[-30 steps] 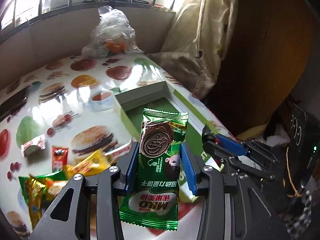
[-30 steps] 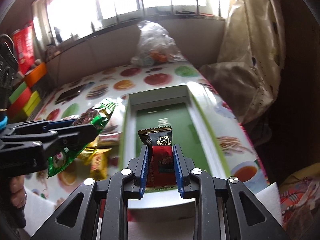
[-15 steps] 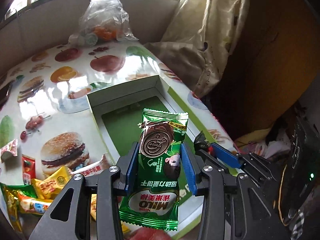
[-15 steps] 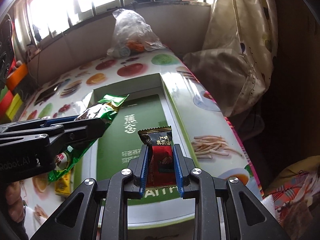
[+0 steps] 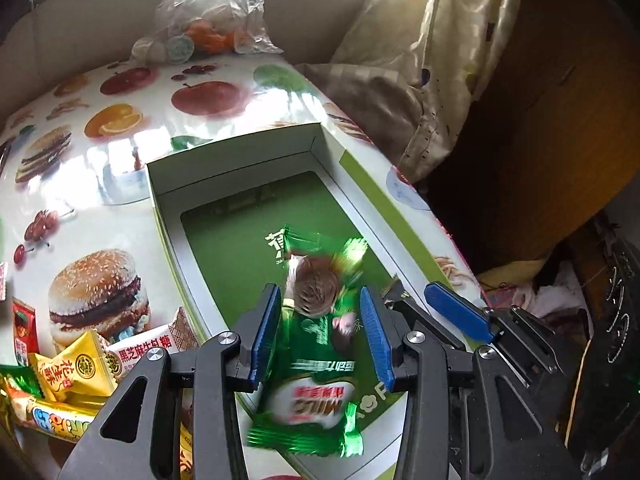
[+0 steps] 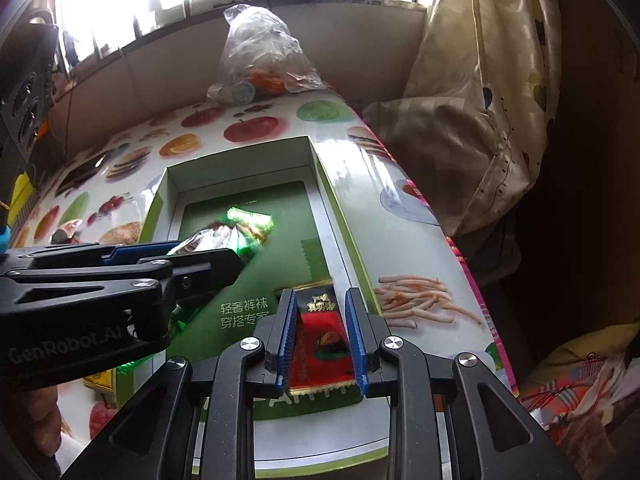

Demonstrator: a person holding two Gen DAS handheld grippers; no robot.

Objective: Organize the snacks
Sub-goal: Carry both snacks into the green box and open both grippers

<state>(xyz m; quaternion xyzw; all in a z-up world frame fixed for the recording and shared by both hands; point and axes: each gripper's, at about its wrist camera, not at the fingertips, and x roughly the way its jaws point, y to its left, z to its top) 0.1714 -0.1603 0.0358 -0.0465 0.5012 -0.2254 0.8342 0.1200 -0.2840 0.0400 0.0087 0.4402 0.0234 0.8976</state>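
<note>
Snacks first: we hold a green Milo packet point(image 5: 320, 344) between the blue pads of our left gripper point(image 5: 320, 300), and a red and black packet point(image 6: 320, 340) between the pads of our right gripper point(image 6: 320, 304). Both grippers are closed on their packets, each pad pressed against a side of the wrapper. The Milo packet looks blurred in the left wrist view, its upper end hanging over the green floor of the box point(image 5: 240, 184). From the right wrist view we see the same packet point(image 6: 240, 232) sticking out past the left gripper's point(image 6: 224, 264) black fingers, also above the box point(image 6: 316, 160) floor. The red packet sits over the near right part of that floor, close to the right wall.

The box is shallow, white inside with a green printed panel bearing white characters, and it lies open on the table point(image 5: 200, 96). We cannot tell whether either packet touches the floor.

More snacks point(image 5: 80, 364) lie in a heap on the table just left of the box: yellow, white and red wrappers. The tablecloth is printed with burgers, apples and oranges. At the far end of the table stands a clear plastic bag point(image 5: 212, 12) with something orange inside. A pale curtain point(image 5: 432, 64) hangs to the right.
</note>
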